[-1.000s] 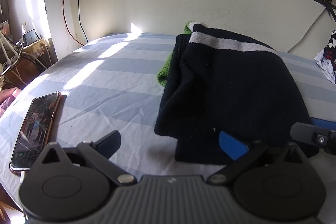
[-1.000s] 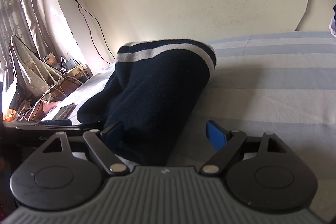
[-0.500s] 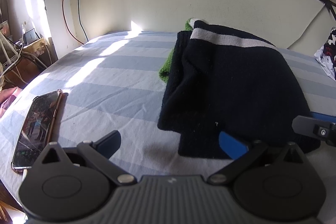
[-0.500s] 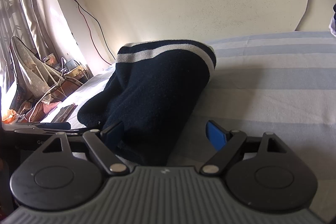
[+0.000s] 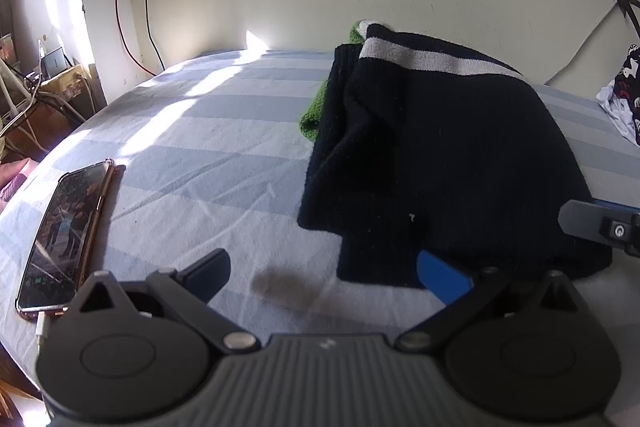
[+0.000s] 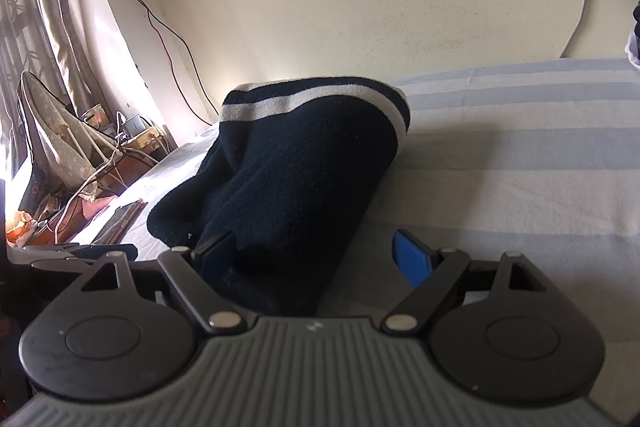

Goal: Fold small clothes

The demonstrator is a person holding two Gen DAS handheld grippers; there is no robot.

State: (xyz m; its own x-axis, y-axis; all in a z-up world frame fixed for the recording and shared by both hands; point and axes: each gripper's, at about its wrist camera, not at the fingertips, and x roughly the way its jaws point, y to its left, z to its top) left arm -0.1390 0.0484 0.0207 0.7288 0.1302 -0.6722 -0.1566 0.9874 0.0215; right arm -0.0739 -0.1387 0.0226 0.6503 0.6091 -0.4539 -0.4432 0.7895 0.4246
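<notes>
The striped bed (image 5: 192, 147) carries the dark knit garment (image 5: 440, 163), folded in a thick bundle over a green piece (image 5: 316, 107). Both the left gripper (image 5: 324, 273) and right gripper (image 6: 316, 251) have jaws spread, gripping nothing. Best take the 2 near corners low, lifting evenly, clear of the phone (image 5: 60, 231).

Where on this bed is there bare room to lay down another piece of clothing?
Bare sheet lies between the phone and the dark sweater, and right of the sweater in the right wrist view. It is crowded at the sweater's near edge, where both open claws, left claw and right claw, sit.
</notes>
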